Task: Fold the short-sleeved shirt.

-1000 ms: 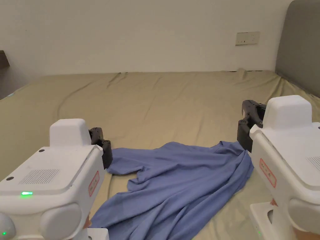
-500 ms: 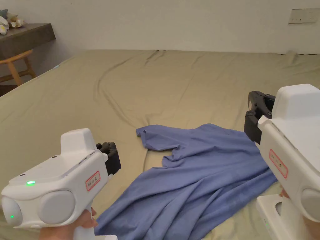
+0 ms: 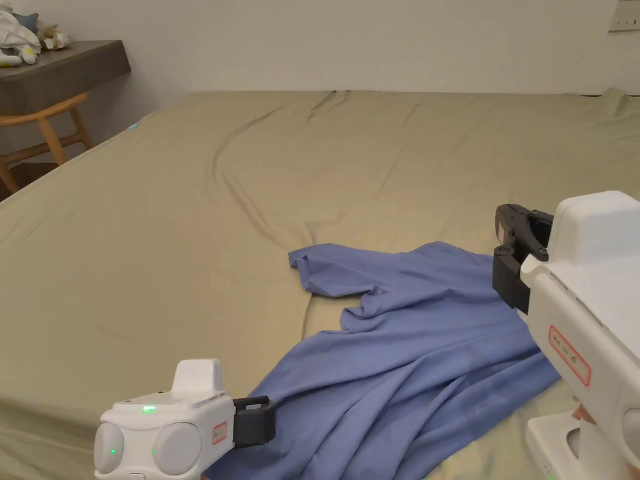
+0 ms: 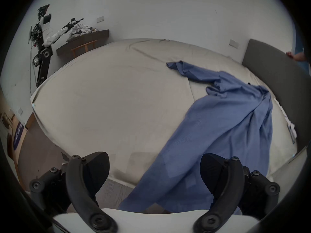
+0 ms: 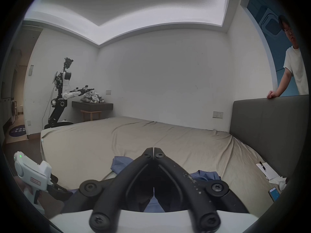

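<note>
Blue short-sleeved shirt (image 3: 400, 350) spread rumpled on the bed (image 3: 187, 250), my two hand-held grippers at its edges.

My left hand-held gripper (image 4: 154, 174) sits low at the near edge of the bed with its black curved jaws spread wide apart, the shirt's hem lying just ahead between them, not pinched. My right hand-held gripper (image 5: 153, 150) has its jaw tips pressed together with nothing caught at the tips; the shirt lies just below and ahead of it. The fabric is thin, soft and creased in long diagonal folds, one sleeve (image 3: 325, 275) stretched flat away from me. The bed sheet is olive-tan, smooth with shallow wrinkles. A grey padded headboard (image 5: 269, 127) stands to the right of my right gripper.
</note>
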Demonstrator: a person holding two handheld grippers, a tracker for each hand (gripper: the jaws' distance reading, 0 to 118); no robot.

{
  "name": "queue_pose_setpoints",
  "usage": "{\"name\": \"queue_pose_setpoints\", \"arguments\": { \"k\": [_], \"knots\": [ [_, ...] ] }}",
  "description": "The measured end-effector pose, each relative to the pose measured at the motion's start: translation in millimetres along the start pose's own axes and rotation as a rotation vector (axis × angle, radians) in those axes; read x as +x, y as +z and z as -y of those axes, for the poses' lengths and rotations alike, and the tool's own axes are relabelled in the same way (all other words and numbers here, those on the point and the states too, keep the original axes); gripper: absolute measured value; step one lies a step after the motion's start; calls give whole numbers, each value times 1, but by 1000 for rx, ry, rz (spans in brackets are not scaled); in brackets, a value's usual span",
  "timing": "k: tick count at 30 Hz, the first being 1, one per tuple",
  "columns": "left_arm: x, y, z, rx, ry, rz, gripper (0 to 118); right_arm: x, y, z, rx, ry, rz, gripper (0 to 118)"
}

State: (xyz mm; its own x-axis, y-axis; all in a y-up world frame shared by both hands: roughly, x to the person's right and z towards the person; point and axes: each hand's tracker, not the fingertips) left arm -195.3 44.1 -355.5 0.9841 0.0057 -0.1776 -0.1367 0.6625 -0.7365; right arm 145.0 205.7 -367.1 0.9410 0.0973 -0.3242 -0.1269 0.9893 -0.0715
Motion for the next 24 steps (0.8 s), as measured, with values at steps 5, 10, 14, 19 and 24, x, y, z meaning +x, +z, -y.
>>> {"name": "queue_pose_setpoints", "arguments": {
  "k": [5, 10, 14, 19, 24],
  "knots": [
    [11, -17, -1, -18, -29, -15, 98, 7, -5, 2, -19, -15, 13, 1],
    [15, 2, -10, 15, 73, 57, 0, 7, -7, 3, -28, -15, 14, 1],
    [22, 11, -19, 40, -16, 16, 0, 10, -4, 5, -34, -17, 10, 1],
    [22, 18, -34, 54, 97, 71, 0, 26, -14, 23, -126, -21, 52, 1],
    [30, 19, -53, 76, 99, 109, 0, 48, -48, 52, -302, -26, 3, 2]
  ]
}}
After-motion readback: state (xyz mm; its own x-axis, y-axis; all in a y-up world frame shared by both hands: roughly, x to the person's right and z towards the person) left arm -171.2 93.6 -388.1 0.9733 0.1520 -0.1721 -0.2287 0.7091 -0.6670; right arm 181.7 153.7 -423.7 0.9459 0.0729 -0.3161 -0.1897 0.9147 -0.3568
